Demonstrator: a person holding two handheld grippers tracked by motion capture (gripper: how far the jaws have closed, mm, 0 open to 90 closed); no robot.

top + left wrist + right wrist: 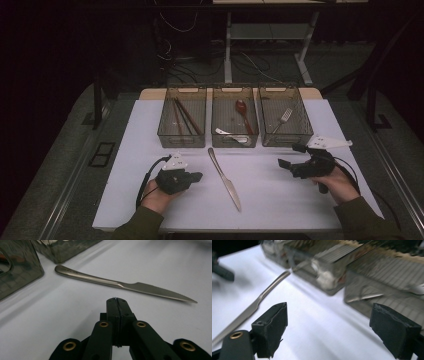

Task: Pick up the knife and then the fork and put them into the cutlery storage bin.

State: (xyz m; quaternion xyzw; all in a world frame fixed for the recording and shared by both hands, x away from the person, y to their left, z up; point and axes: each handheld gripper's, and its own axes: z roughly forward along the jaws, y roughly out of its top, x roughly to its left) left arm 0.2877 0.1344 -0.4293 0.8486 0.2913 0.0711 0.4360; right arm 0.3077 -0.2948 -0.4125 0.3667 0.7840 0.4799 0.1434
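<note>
left hand-held gripper [196, 176]: jaws pressed tight together, holding nothing, resting just left of the knife | knife [225, 179]: lies flat on the white tabletop [280, 200], in front of the middle bin [234, 140] | right hand-held gripper [287, 157]: jaws wide apart, empty | tip: come down low, pinch the handle [85, 277] across its thin sides.

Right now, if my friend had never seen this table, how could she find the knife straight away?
Look at the white table top with three see-through bins in a row at its far edge. In front of the middle bin, out on the bare white, lies the knife. It is the one piece of cutlery not inside a bin, all silver, with a toothed blade pointing toward the person.
</note>
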